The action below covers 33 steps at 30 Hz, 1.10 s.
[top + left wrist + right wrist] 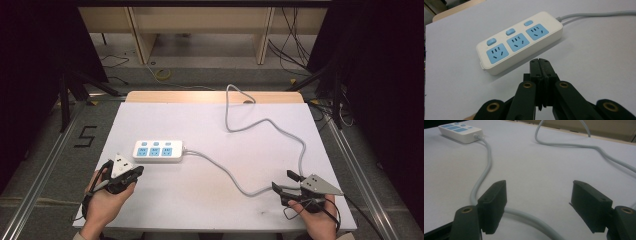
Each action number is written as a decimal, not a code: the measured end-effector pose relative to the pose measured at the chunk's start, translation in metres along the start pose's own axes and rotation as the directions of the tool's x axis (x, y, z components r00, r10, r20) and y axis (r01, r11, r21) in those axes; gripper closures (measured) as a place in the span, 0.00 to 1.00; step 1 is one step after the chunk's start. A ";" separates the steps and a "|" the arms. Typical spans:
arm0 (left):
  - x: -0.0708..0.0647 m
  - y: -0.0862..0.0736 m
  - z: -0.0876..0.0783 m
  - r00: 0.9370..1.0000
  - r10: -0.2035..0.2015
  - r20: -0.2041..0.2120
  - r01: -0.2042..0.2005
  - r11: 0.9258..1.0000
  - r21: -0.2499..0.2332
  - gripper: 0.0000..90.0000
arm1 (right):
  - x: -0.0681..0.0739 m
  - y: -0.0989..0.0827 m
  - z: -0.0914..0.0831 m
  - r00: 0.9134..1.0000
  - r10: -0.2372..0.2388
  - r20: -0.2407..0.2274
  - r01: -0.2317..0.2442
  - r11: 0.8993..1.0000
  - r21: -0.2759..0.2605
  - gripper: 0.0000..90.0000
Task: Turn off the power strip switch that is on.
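A: What do you have in the high view?

B: The power strip (157,151) lies flat on the desk (200,200), left of the middle and nearer to your front edge. Your left gripper (136,173) is at the front-left corner, just beside the strip, not touching it. Your right gripper (284,182) is at the front-right corner, well apart from the strip, with its tongs wide. The grey cable (235,181) runs from the strip toward them, then bends away to the far edge.

A: And your left gripper view?

B: Your tongs there are pressed together, holding nothing (the two black pads (540,67) meet). The strip (520,41) lies just ahead, three blue sockets up.

A: And the right gripper view?

B: The tongs stand wide. The cable (524,216) lies on the desk under the gap between them; I cannot tell if a pad touches it. The strip (461,130) is far off.
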<state>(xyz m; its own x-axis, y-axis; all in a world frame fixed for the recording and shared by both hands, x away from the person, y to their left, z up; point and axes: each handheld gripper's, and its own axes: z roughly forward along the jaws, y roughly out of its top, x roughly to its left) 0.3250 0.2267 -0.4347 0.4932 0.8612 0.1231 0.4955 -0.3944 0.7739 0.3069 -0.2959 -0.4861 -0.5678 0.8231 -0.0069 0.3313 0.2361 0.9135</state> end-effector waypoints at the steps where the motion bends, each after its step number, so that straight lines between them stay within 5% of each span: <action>1: 0.000 0.001 0.001 1.000 -0.002 0.000 0.002 1.000 -0.001 0.99 | 0.000 0.000 0.000 1.000 0.000 0.000 0.000 1.000 0.000 0.33; 33: -0.005 0.029 0.013 0.999 0.016 0.028 -0.016 1.000 0.026 0.99 | 0.001 0.000 0.001 1.000 -0.007 -0.001 0.007 1.000 0.005 0.33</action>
<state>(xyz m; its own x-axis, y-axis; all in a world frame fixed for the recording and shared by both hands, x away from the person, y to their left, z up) 0.3464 0.2062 -0.4209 0.5208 0.8456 0.1177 0.5060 -0.4168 0.7551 0.3071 -0.2948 -0.4864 -0.5710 0.8209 -0.0124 0.3311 0.2441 0.9115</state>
